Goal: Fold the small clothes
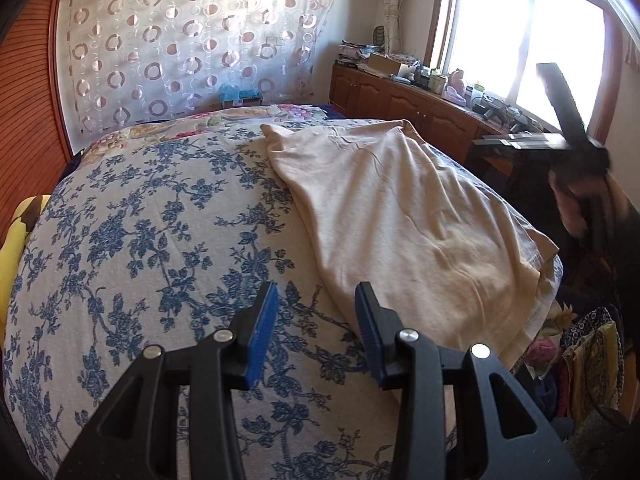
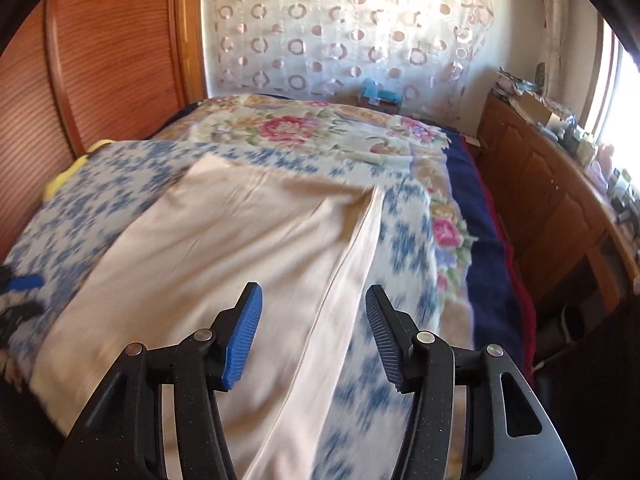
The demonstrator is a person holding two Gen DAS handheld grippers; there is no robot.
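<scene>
- No readable writing is showing anywhere; the small print on the cream garment's (image 1: 404, 220) lower hem is too fine to make out.
- You are holding the left gripper (image 1: 316, 334) over the blue floral bedspread (image 1: 132, 240), jaws spread, nothing between the blue pads.
- The right gripper (image 2: 314, 334) is hovering above the garment (image 2: 224, 248), jaws apart and pinching nothing; this view is blurring with motion.
- The cream garment is lying flat on the bedspread, toward the bed's window-side edge, with a long seam (image 2: 340, 264) running down it.
- A flowered blanket (image 2: 304, 128) is lying beyond the bedspread.
- A wooden cabinet (image 1: 404, 100) cluttered with boxes and bottles is standing along the window (image 1: 520, 40).
- A circle-patterned curtain (image 1: 192, 36) is hanging behind the bed.
- Your other gripper is showing as a dark, blurred shape (image 1: 568, 128) at right.
</scene>
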